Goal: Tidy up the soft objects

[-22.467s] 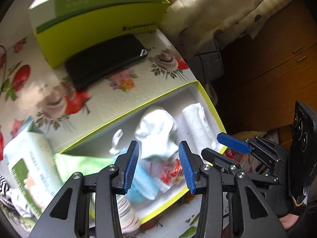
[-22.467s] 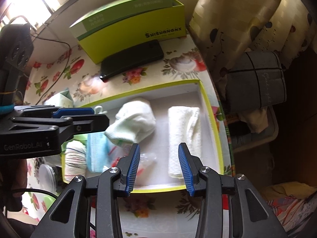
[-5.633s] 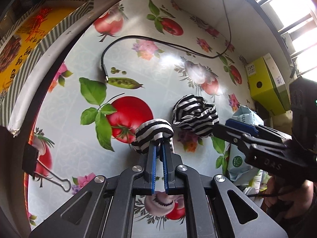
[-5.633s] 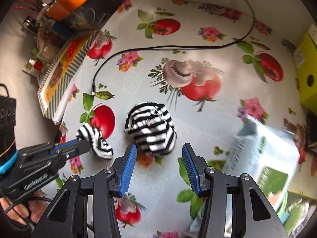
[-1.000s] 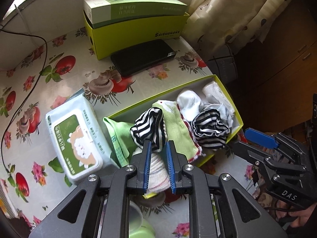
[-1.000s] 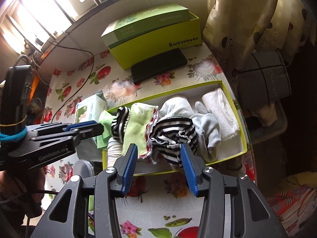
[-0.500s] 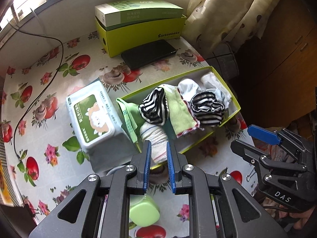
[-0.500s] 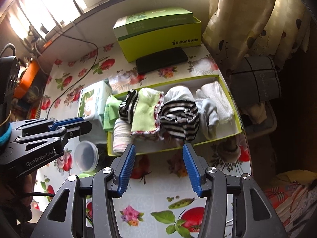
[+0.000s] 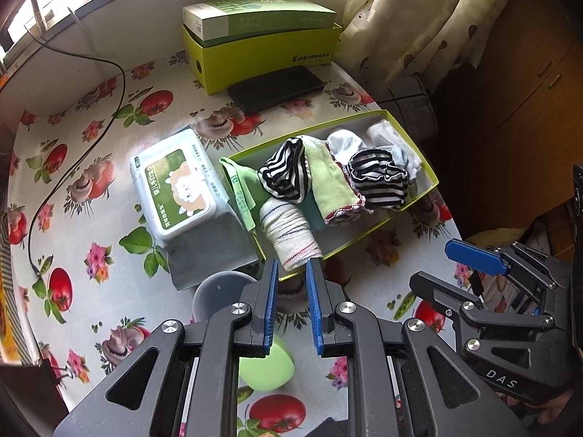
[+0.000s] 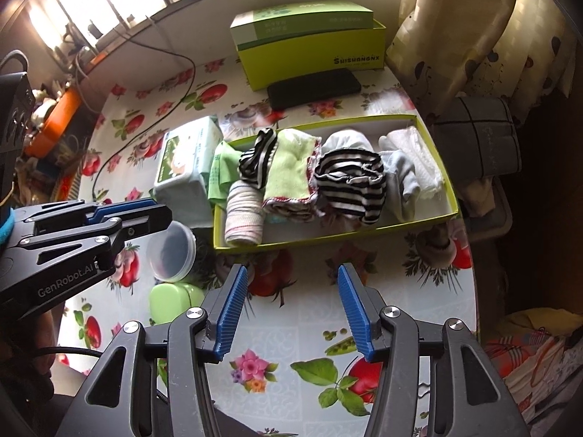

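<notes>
- The left gripper points steeply down over the table's near edge, its blue pads a narrow gap apart with nothing between them — its tips sit just short of the near wall of the shallow tray.
- The right gripper tilts down the same way over the bare flowered tablecloth near the front edge; its jaws are opening, already wide, and nothing lies between them.
- In the right wrist view the left gripper reaches in from the left edge, above a clear round tub and a pale green lid.
- The yellow-green tray sits toward the table's right edge and is packed with soft things.
- At its left end a white sock with thin stripes lies against the near wall, beside a green cloth that drapes over the rim.
- A black-and-white striped sock rests on a folded light-green towel in the middle.
- A second striped bundle lies right of the towel, with a pale grey sock and a rolled white cloth at the right end.
- A wet-wipes pack lies just outside the tray's left end.
- At the far edge stands a yellow-green box with a green carton on top — a black phone lies in front of it.
</notes>
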`<control>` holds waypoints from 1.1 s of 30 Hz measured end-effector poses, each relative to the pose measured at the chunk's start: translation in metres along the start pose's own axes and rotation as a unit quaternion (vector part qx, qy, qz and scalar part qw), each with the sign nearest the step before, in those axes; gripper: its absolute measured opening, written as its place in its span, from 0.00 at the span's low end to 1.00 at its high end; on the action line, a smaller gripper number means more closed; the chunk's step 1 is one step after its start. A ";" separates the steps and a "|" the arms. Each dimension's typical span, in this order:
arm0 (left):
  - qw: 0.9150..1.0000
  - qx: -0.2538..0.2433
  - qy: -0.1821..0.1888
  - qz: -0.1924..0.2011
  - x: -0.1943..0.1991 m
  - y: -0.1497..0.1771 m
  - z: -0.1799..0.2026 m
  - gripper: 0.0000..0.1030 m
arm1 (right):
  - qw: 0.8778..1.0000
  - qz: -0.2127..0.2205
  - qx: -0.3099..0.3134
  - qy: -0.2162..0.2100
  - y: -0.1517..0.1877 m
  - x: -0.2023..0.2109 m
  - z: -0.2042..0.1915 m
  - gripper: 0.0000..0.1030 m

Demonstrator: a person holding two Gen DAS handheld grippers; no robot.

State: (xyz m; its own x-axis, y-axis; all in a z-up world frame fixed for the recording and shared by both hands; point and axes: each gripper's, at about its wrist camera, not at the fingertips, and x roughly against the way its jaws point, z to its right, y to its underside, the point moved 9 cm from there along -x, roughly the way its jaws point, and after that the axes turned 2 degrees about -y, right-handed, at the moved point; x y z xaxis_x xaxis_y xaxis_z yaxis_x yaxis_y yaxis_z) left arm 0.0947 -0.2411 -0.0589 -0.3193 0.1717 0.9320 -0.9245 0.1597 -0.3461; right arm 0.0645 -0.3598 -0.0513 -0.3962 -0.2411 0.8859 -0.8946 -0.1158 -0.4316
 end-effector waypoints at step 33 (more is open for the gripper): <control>1.000 -0.007 -0.024 -0.004 -0.002 0.012 -0.001 0.16 | 1.000 -0.004 0.003 0.000 0.006 -0.004 -0.001 0.53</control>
State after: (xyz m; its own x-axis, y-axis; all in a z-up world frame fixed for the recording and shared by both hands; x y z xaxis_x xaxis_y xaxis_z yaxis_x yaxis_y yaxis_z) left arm 0.0847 -0.2381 -0.0650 -0.3221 0.1247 0.9385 -0.9241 0.1739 -0.3403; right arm 0.0604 -0.3589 -0.0576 -0.3889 -0.2397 0.8896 -0.8968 -0.1229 -0.4251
